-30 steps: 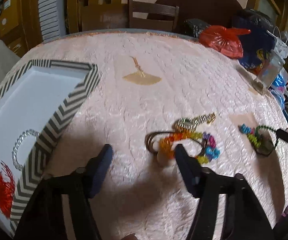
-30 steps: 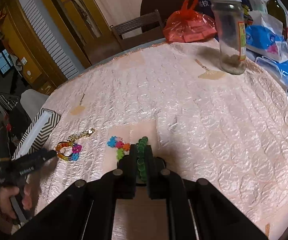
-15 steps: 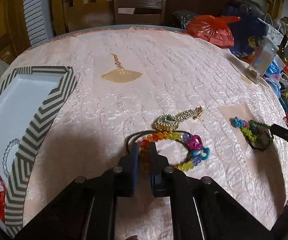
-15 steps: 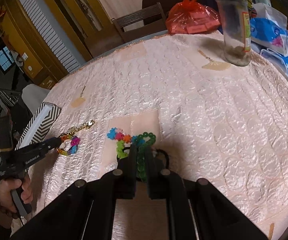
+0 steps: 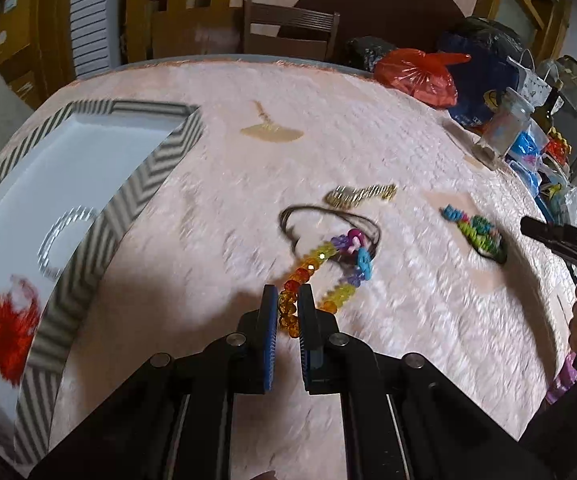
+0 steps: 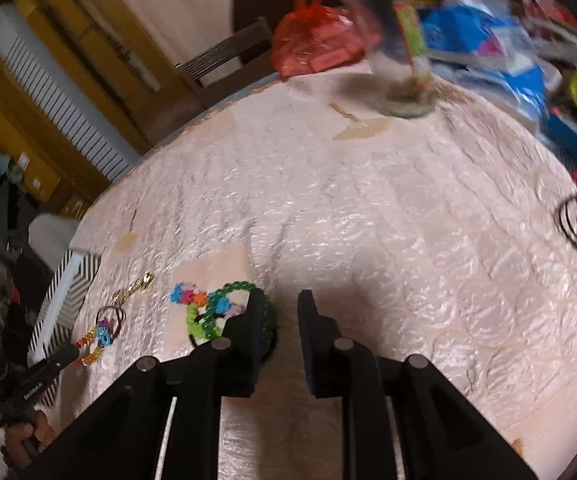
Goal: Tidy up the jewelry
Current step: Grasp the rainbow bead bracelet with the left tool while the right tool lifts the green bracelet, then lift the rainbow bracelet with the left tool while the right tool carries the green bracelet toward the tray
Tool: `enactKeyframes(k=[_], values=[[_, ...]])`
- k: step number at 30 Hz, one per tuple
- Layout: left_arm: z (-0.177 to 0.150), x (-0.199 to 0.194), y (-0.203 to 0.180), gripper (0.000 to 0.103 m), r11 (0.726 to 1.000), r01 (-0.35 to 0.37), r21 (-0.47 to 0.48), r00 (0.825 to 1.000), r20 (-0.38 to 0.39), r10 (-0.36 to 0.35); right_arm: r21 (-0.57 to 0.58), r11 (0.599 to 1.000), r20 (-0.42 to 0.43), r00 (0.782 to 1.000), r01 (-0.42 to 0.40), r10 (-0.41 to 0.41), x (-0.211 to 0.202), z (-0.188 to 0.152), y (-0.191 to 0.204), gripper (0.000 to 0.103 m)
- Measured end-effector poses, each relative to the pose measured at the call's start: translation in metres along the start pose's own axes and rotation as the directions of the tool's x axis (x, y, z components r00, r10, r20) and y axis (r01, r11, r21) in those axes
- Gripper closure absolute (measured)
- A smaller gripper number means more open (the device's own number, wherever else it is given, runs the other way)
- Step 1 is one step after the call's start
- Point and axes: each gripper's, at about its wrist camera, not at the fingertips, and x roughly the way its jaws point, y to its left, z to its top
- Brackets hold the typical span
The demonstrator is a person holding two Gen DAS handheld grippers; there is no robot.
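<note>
Pink tablecloth [image 6: 368, 208] bare between striped tray [image 5: 128, 196] and jar [image 6: 400, 40]

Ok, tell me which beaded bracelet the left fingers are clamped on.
The rainbow faceted-bead bracelet, pinched at its amber end; the green-bead bracelet lies free on the tablecloth, further right.

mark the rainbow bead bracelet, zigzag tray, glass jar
rainbow bead bracelet [image 5: 308, 266], left wrist view, orange-yellow beads.
zigzag tray [image 5: 144, 184], left wrist view, striped side wall.
glass jar [image 6: 388, 44], right wrist view, blurred body.
</note>
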Motion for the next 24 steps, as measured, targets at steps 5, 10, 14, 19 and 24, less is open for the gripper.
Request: enactKeyframes(k=[5,10,14,19,24], values=[[-0.014,-0.007,0.017,0.082,0.998,-0.031,-0.052,0.999,0.005,0.031,-0.202,0.979,-0.044,0.999,-0.003,-0.006,0.014,-0.011,0.037,0.086],[-0.026,-0.002,0.021,0.082,0.997,-0.038,-0.061,0.999,-0.004,0.038,-0.220,0.974,-0.064,0.995,0.062,-0.078,0.035,-0.011,0.041,0.085],[-0.028,-0.003,0.019,0.082,0.998,-0.050,-0.049,0.999,0.011,0.050,-0.197,0.977,-0.038,0.995,0.080,-0.089,0.034,-0.005,0.036,0.085],[-0.031,-0.003,0.015,0.082,0.997,-0.075,-0.031,0.996,0.041,0.076,-0.160,0.985,-0.013,0.998,0.060,-0.063,0.024,-0.002,0.032,0.085],[-0.034,-0.003,0.012,0.082,0.995,-0.098,-0.026,0.993,0.062,0.099,-0.286,0.958,-0.059,0.998,-0.009,-0.008,0.026,-0.013,0.056,0.085]])
